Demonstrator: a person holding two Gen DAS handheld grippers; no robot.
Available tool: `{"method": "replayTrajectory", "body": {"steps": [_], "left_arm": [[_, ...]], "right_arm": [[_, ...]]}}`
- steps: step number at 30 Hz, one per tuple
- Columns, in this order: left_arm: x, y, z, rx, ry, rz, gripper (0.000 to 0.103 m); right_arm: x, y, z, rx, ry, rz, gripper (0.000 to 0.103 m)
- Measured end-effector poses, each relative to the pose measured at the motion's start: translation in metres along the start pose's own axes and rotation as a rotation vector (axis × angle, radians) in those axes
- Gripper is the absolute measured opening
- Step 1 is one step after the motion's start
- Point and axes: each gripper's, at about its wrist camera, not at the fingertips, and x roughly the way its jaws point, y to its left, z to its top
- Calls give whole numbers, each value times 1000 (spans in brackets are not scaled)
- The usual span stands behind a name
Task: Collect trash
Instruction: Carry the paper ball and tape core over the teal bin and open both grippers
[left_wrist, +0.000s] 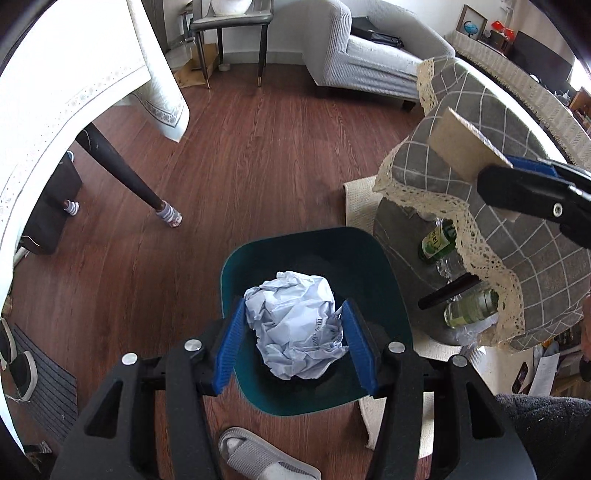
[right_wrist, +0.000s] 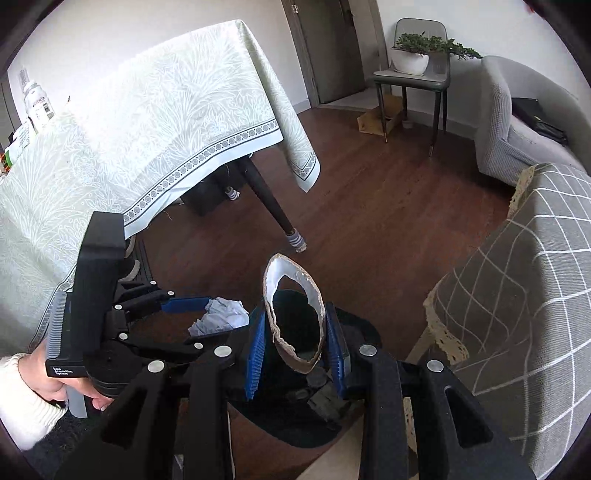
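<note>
While both hands hang over the dark teal plastic bin (left_wrist: 388, 280) on the wooden floor, I read each grip in turn. My left gripper (left_wrist: 295, 350) has a crumpled ball of white printed paper (left_wrist: 295, 325) between its blue ribbed pads (left_wrist: 231, 350); the wad fills the gap and meets both pads, though I cannot tell how firmly they press. Directly beyond those fingertips lies the bin's black-lined mouth. My right gripper (right_wrist: 295, 350) is clamped on a squashed brown cardboard tube (right_wrist: 293, 310), its pads flattening the sides so the white-lined opening gapes upward past the fingertips. Below and behind that tube sits the same bin (right_wrist: 295, 435), with dark scraps in it. From the right wrist view, the left gripper (right_wrist: 207, 317) and its paper wad (right_wrist: 221, 317) sit just to the left of the tube. A bare hand in a cream knitted sleeve (right_wrist: 22, 398) holds the left handle. To the right of both fingers stands a low table draped in grey checked cloth (left_wrist: 517, 221) with lace trim.
</note>
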Motion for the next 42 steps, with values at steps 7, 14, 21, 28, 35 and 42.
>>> {"method": "replayTrajectory", "body": {"steps": [7, 14, 21, 28, 35, 42], "left_arm": [[5, 12, -12, 15, 12, 26, 69], [-12, 26, -10, -23, -35, 24, 70], [-40, 35, -1, -69, -110, 15, 70], [-67, 40, 8, -97, -185, 8, 70], [-80, 32, 18, -76, -223, 0, 70], [-87, 27, 21, -74, -246, -8, 70]], "right_arm": [[25, 12, 5, -16, 50, 17, 30], [51, 16, -1, -25, 107, 11, 30], [72, 16, -11, -40, 163, -15, 30], [84, 16, -22, -57, 215, -30, 31], [87, 15, -28, -71, 250, -54, 66], [75, 13, -30, -71, 231, -75, 67]]}}
